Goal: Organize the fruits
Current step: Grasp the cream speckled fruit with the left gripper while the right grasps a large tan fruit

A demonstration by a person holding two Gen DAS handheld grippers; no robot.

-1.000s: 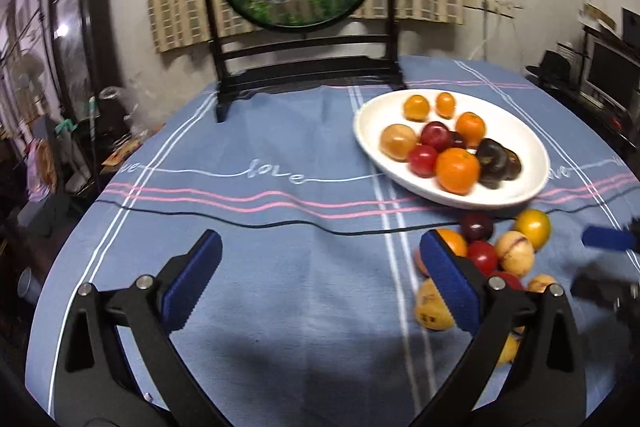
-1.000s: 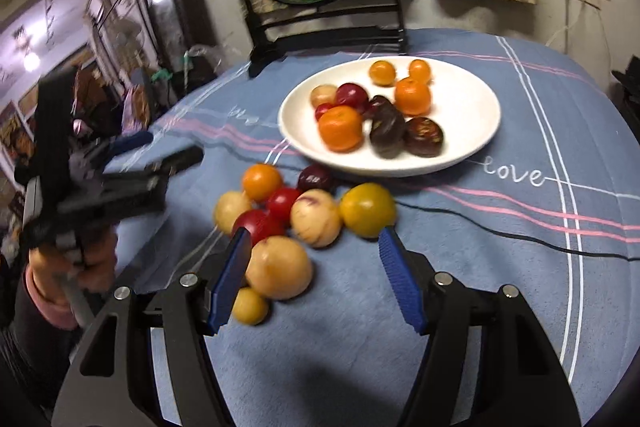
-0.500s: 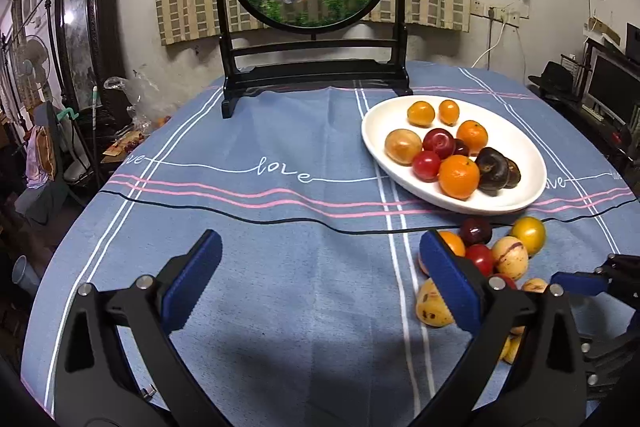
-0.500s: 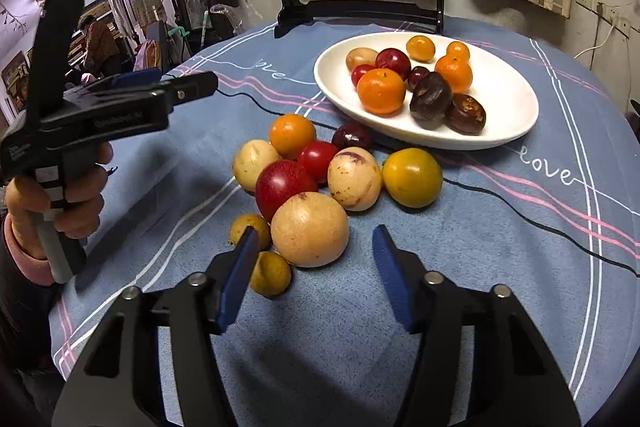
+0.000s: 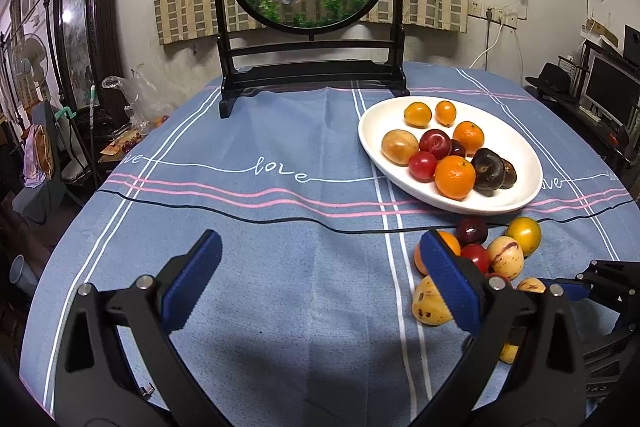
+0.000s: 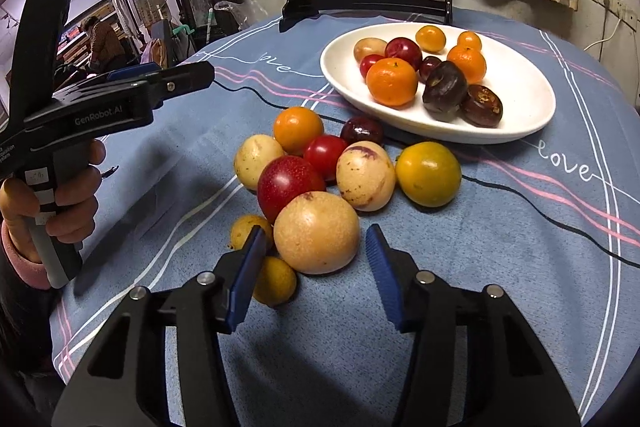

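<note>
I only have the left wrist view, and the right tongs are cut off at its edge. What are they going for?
Observer: The right tongs point at the large tan fruit, the nearest of the loose pile. It sits between their tips. The jaws have just been closing, but the pads are not yet pressing on it.
Operator: Anything crowding that grab?
Observer: Two small yellow fruits lie right beside the tan one, partly behind the finger on the picture's left.
Operator: Who holds the left tongs?
Observer: A hand with a pink cuff grips the handle of the left tongs.
</note>
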